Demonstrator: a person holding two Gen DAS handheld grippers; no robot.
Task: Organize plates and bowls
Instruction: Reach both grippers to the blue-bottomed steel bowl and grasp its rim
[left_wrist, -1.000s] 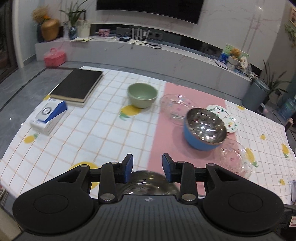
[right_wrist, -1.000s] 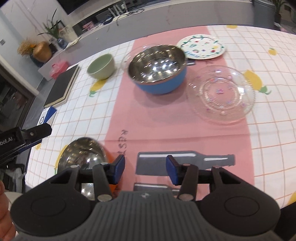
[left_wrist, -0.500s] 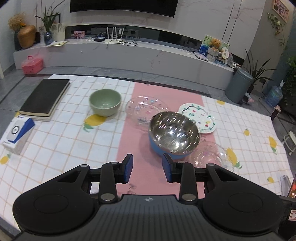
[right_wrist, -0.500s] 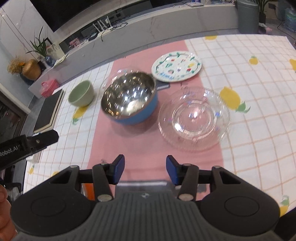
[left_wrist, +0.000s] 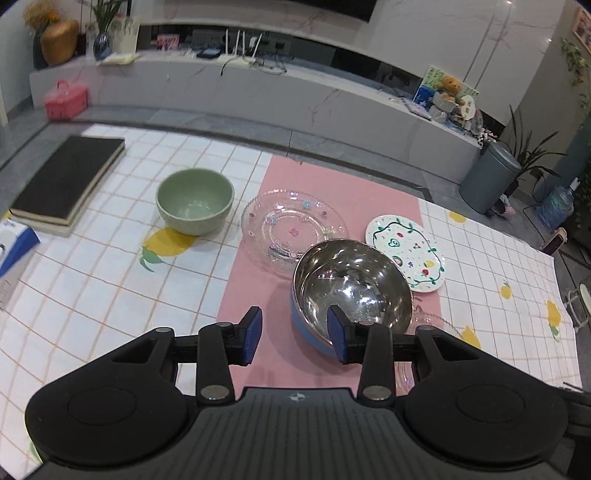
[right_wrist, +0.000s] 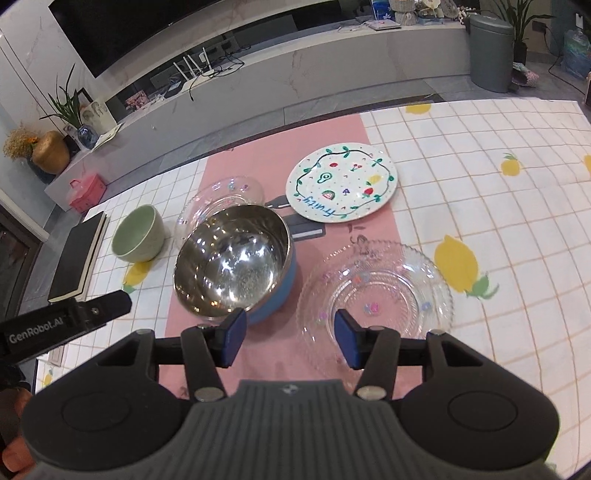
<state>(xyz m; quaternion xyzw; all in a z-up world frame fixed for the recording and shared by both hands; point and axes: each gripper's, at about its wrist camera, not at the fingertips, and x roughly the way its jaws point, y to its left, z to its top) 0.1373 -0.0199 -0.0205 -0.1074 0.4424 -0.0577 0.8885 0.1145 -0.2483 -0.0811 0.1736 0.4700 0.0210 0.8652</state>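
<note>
The left gripper (left_wrist: 294, 335) hung over the pink strip (left_wrist: 258, 295) of the tablecloth with its jaws opening and nothing between them; its right pad overlapped the near rim of the steel bowl (left_wrist: 352, 284) in the picture, though contact could not be told. A second earlier a second steel bowl had lain just below those jaws; it had dropped out of the left view, and the blue-sided steel bowl, then farther off to the right, now sat close in front. The green bowl (left_wrist: 195, 205) stood on the checked cloth to the left, and a glass plate (left_wrist: 293, 229) lay between it and the painted plate (left_wrist: 406, 254). A black book (left_wrist: 66, 177) lay at the far left.

The right gripper (right_wrist: 290, 338) was also spreading, empty, above the pink strip between the steel bowl (right_wrist: 232, 266) and a second glass plate (right_wrist: 376, 295), whose near rim sat under its right pad. The printed bottle shape seen beneath it a second ago had gone from view, and the painted plate (right_wrist: 341, 181) and the green bowl (right_wrist: 137, 233) lay nearer the middle. The left gripper's body (right_wrist: 62, 325) showed at the left edge.
</note>
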